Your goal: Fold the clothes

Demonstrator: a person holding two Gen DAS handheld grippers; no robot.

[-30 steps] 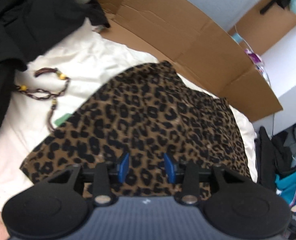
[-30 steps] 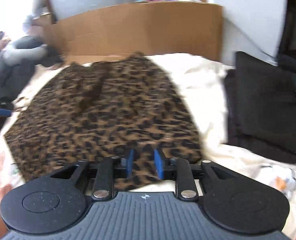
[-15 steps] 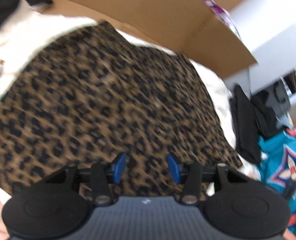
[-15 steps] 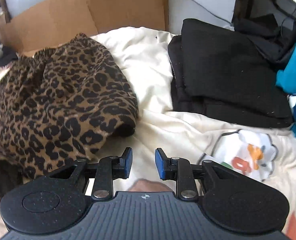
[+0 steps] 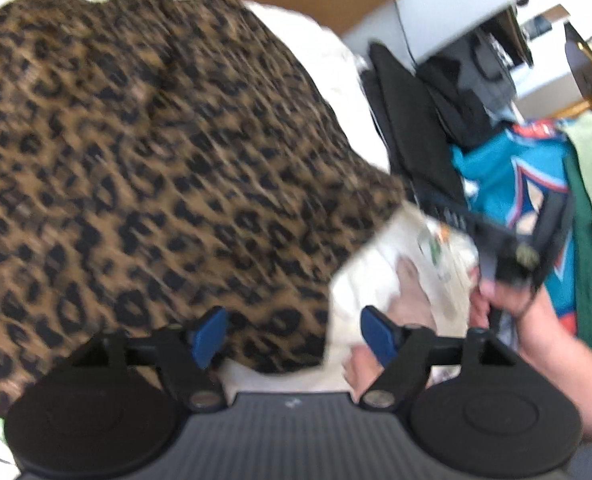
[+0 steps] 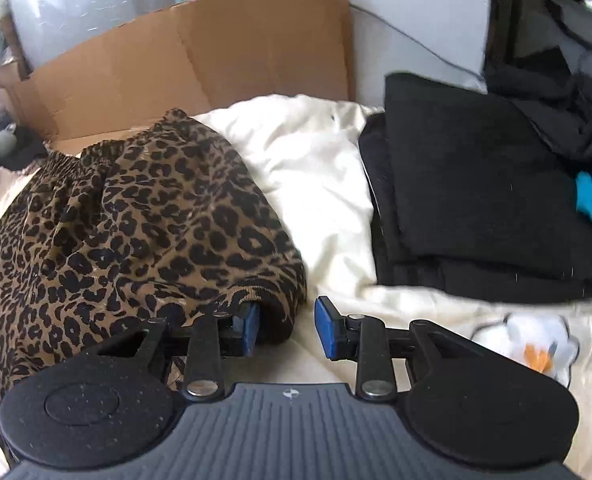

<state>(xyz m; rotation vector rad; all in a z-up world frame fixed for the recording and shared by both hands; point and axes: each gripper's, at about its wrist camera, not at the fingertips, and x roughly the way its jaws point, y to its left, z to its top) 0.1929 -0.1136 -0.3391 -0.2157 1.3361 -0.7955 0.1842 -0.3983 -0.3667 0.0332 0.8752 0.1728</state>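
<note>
White bedding (image 6: 307,168) | leopard-print garment (image 6: 136,232) rumpled, hem curled | both jaws spread

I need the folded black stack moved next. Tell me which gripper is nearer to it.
Right. The right gripper sits open at the leopard-print garment's hem, with the black stack just ahead to its right. The left gripper hovers open over the leopard print, farther away.

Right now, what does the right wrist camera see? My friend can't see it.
An open right hand-held gripper sits at the hem of a leopard-print garment on a white bedsheet. Folded black clothes lie to the right, cardboard behind.
</note>
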